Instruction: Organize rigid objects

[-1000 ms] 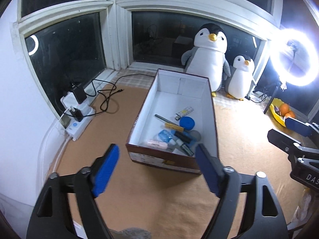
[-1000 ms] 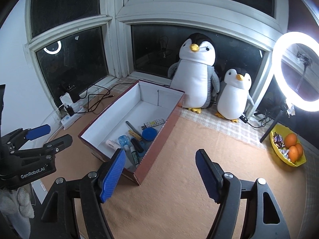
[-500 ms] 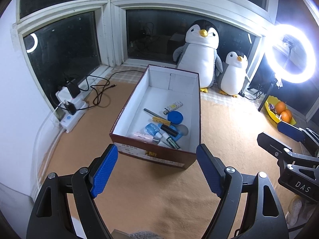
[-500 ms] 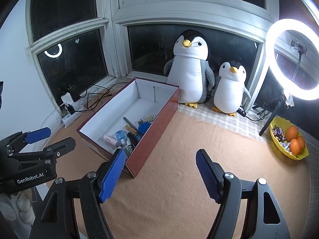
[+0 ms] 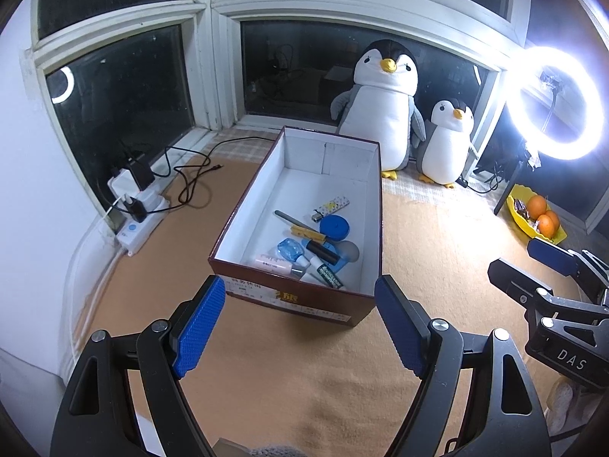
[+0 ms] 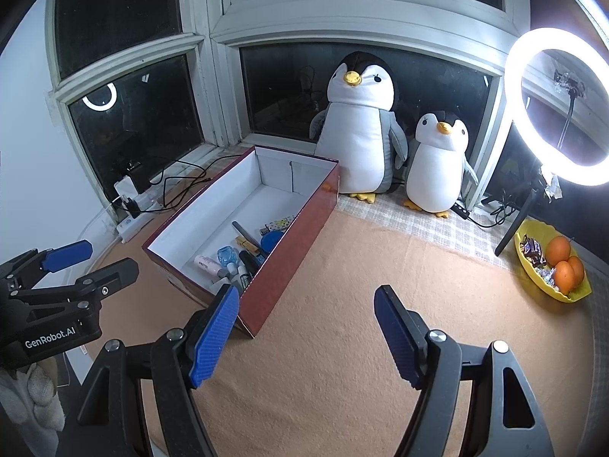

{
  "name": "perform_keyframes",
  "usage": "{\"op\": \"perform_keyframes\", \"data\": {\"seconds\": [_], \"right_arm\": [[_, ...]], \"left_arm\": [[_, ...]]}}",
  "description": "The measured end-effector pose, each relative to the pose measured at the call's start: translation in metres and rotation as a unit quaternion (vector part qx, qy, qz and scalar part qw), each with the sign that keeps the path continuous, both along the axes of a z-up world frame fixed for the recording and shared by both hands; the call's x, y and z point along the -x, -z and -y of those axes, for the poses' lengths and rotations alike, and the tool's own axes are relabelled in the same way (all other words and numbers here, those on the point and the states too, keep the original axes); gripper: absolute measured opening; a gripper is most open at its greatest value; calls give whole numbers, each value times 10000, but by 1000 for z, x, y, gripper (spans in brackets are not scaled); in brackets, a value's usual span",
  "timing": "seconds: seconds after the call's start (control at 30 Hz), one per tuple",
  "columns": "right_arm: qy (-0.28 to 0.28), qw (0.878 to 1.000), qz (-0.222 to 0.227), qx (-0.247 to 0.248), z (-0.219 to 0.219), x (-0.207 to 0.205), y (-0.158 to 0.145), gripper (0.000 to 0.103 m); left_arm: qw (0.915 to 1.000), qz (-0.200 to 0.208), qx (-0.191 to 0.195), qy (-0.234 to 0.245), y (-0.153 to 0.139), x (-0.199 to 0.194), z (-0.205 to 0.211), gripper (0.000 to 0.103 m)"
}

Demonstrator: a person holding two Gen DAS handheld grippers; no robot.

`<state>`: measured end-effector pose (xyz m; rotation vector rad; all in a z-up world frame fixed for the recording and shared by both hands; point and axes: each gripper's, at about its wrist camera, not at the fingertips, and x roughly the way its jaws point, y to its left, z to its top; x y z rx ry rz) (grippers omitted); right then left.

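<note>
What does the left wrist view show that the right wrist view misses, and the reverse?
Only the left wrist view shows the label on the box's near end and the right claw from the side. Only the right wrist view shows the box's red long side and the left claw. Both show the open box, two plush penguins, the ring light and the fruit bowl.

Both looking forward and down along own tongs toward the window corner. From the left wrist, box (image 5: 304, 224) dead ahead, near, right tongs (image 5: 533, 262) at right edge. From the right wrist, box off left. Shared: box, big penguin (image 6: 357, 129), ring light (image 6: 559, 106).
</note>
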<state>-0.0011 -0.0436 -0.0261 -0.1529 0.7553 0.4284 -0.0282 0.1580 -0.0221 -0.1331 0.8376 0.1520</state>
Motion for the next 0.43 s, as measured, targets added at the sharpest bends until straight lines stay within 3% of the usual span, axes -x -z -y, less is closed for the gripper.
{"op": "perform_keyframes", "data": {"seconds": [0.43], "right_arm": [[100, 9999, -49, 11, 3, -3, 3, 70]], "left_arm": [[10000, 4, -34, 10, -1, -5, 1, 81]]}}
